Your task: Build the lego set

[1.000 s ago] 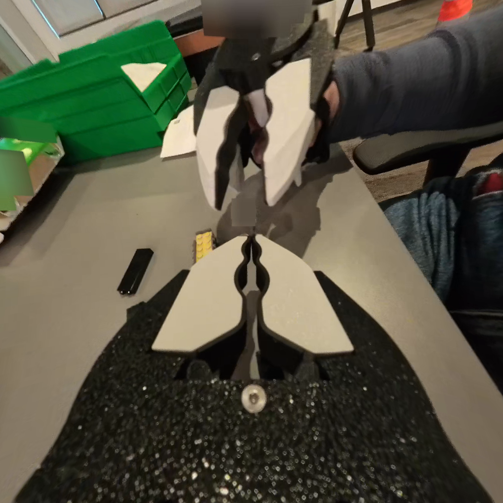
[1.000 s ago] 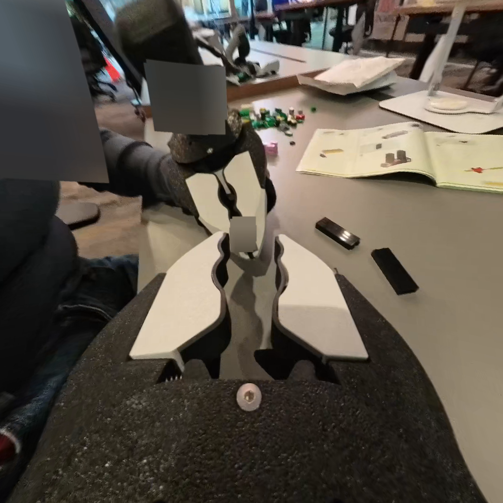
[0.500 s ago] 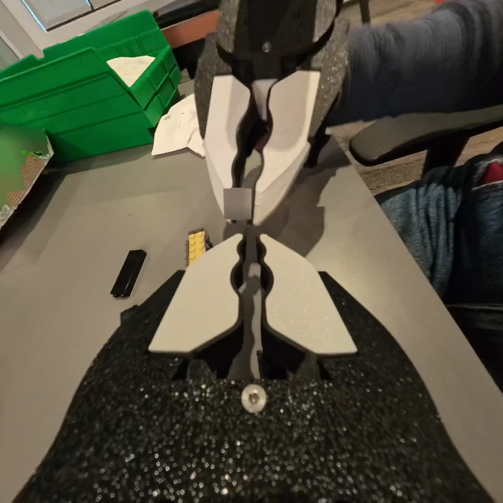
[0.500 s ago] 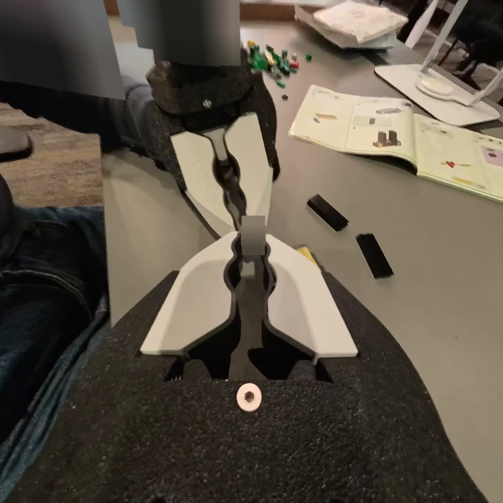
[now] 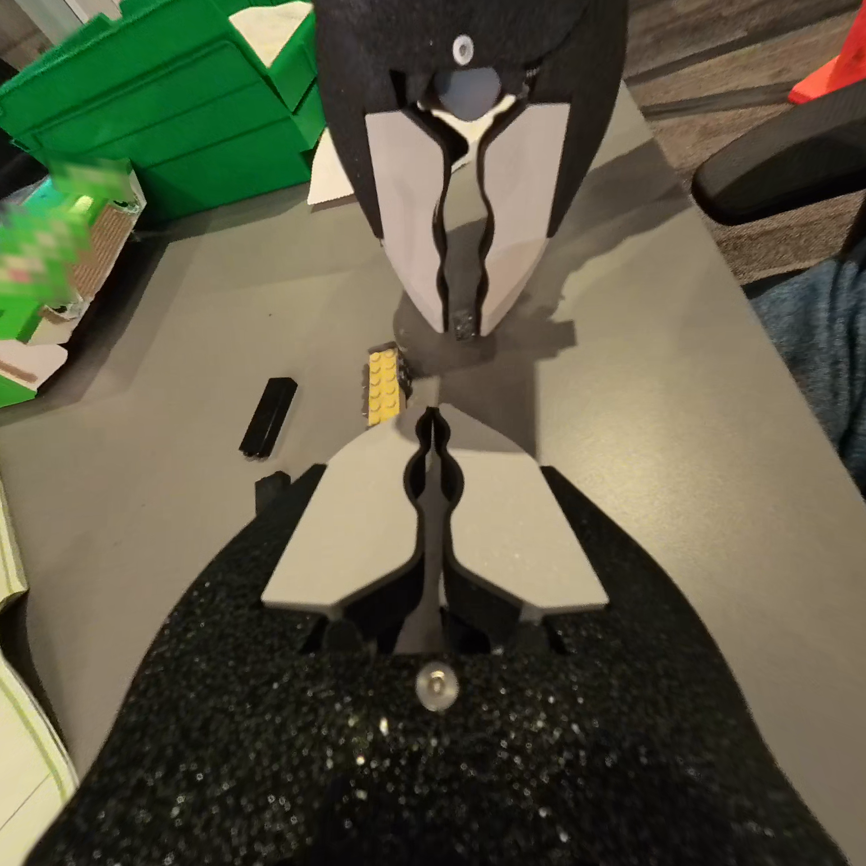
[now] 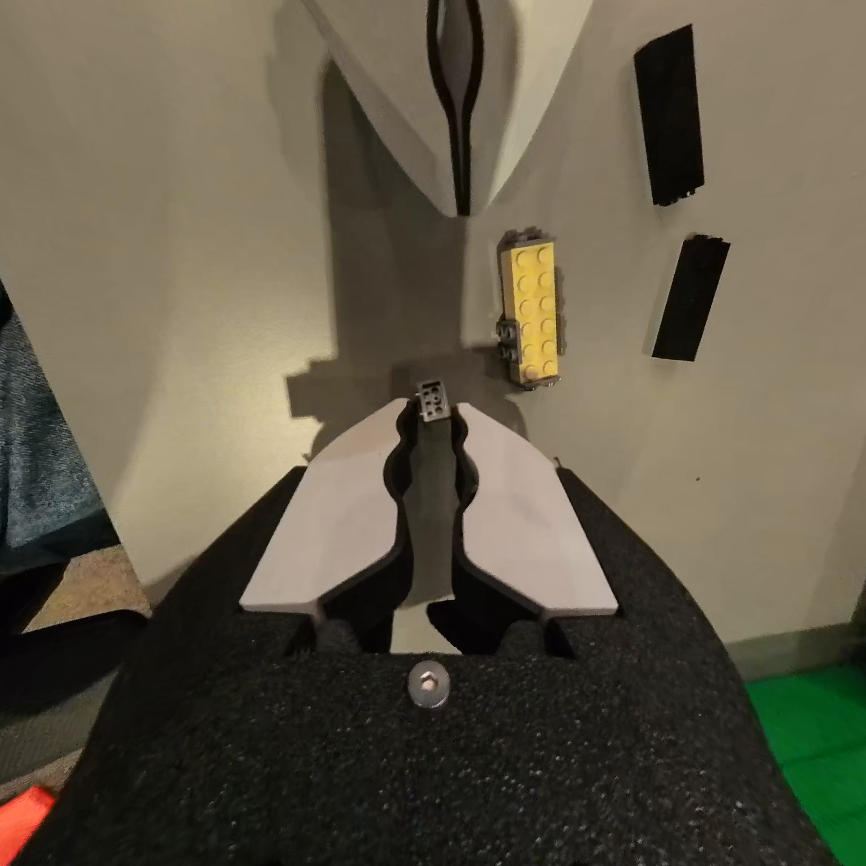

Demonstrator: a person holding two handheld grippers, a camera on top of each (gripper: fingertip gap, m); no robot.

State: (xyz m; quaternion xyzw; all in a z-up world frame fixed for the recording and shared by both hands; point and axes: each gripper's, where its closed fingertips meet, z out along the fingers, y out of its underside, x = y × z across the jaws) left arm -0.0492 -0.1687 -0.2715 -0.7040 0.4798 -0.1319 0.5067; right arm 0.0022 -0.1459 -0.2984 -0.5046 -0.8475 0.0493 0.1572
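My right gripper (image 6: 433,414) is shut on a small dark grey brick (image 6: 433,402) and holds it just above the grey table (image 6: 187,234). It also shows in the left wrist view (image 5: 464,330), pointing down with the brick (image 5: 464,323) at its tips. A yellow studded plate on a dark grey base (image 6: 534,309) lies just to its right, apart from it; it also shows in the left wrist view (image 5: 385,389). My left gripper (image 5: 433,414) is shut with nothing between its fingers, facing the right one (image 6: 461,208).
Two black long pieces (image 6: 668,117) (image 6: 689,297) lie beyond the yellow plate. Green bins (image 5: 164,117) stand at the far left of the table. A booklet edge (image 5: 9,562) lies at the left. A chair armrest (image 5: 773,178) and a person's leg (image 5: 820,328) are off the right edge. The left gripper's tips are roughly 7 cm from the right gripper's.
The right gripper closed on the small brick that the left gripper had held. Both grippers drew apart and tilted down towards the table near the yellow plate.
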